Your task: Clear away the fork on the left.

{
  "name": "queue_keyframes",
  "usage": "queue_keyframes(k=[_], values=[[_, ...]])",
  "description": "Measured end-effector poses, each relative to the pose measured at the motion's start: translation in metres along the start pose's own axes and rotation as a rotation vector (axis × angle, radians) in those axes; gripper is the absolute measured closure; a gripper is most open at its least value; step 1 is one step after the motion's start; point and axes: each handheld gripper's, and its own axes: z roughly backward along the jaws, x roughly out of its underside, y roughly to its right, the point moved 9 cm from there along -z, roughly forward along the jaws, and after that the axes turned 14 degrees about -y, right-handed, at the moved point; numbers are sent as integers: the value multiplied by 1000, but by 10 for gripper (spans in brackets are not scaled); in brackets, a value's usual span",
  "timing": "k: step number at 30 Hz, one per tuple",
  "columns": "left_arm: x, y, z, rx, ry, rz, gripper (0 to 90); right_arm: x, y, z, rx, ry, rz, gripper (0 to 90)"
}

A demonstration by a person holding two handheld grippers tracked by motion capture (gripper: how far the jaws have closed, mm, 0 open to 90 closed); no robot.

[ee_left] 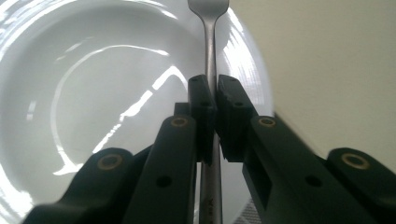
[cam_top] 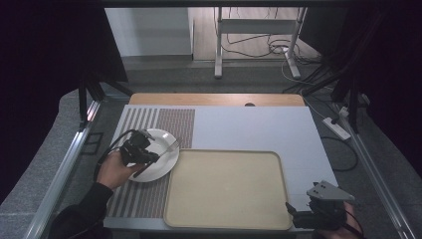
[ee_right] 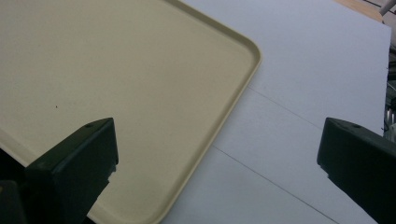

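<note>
Here, a fork [ee_left: 208, 28] is pinched by its handle in the left gripper [ee_left: 215, 100], jaws pressed tight on the thin metal, tines pointing away over a white plate [ee_left: 93, 93]. The plate sits on a striped mat [cam_top: 149, 199], just left of an empty beige tray [cam_top: 224, 219]. The right gripper [ee_right: 217, 154] rests near the tray's right corner, jaws spread wide, holding nothing. Likely risk: the slim handle could swivel or slip in the narrow grip and clatter onto the plate.

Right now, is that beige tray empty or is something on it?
Empty. The tray shows a bare beige surface in the high view. The fork is clamped in the left gripper over the plate, beside the tray.
</note>
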Motion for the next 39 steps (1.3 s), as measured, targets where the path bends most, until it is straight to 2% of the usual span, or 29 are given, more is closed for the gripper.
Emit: queue_keyframes(k=[1,2,3,4,5,6,7,9,12,15,16,17,19,22,28,34,35,37,38,39], values=[[-1,9,-1,5,7,-13,843,0,0,0,2,-3,3,0],[-1,9,-1,5,7,-13,843,0,0,0,2,-3,3,0],[-2,22,-3,18,9,-29,843,0,0,0,2,-4,5,0],[-3,28,-4,19,6,-35,843,0,0,0,2,-3,5,0],[-3,28,-4,19,6,-35,843,0,0,0,2,-3,5,0],[-5,37,-6,18,0,-42,843,0,-1,0,3,-2,6,0],[-5,37,-6,18,0,-42,843,0,-1,0,4,-2,7,0],[-9,49,-10,27,-6,-51,842,0,-1,0,4,-4,10,0],[-12,57,-14,31,-14,-57,842,0,-1,0,4,-4,12,0],[-19,72,-21,48,-18,-64,842,0,-1,-1,4,-6,12,0],[-19,72,-21,48,-18,-64,843,0,-1,-1,4,-6,12,0],[-23,81,-23,61,-17,-63,842,0,-1,-1,3,-7,12,0],[-25,85,-25,68,-16,-63,842,0,-1,-1,4,-7,12,0],[-30,102,-34,80,-33,-78,842,0,-1,-1,4,-8,14,0],[-31,111,-47,60,-66,-92,841,0,-1,-1,4,-9,15,0],[-32,118,-62,48,-107,-126,829,1,-1,-1,3,-9,16,0],[-32,120,-67,54,-122,-144,820,0,-1,-1,4,-9,17,0],[-33,121,-69,55,-122,-165,716,0,-2,-1,4,-9,17,0],[-33,121,-69,55,-122,-165,697,1,-1,-1,5,-10,18,0],[-38,122,-64,36,-95,-185,696,1,-2,-1,5,-10,19,0]])
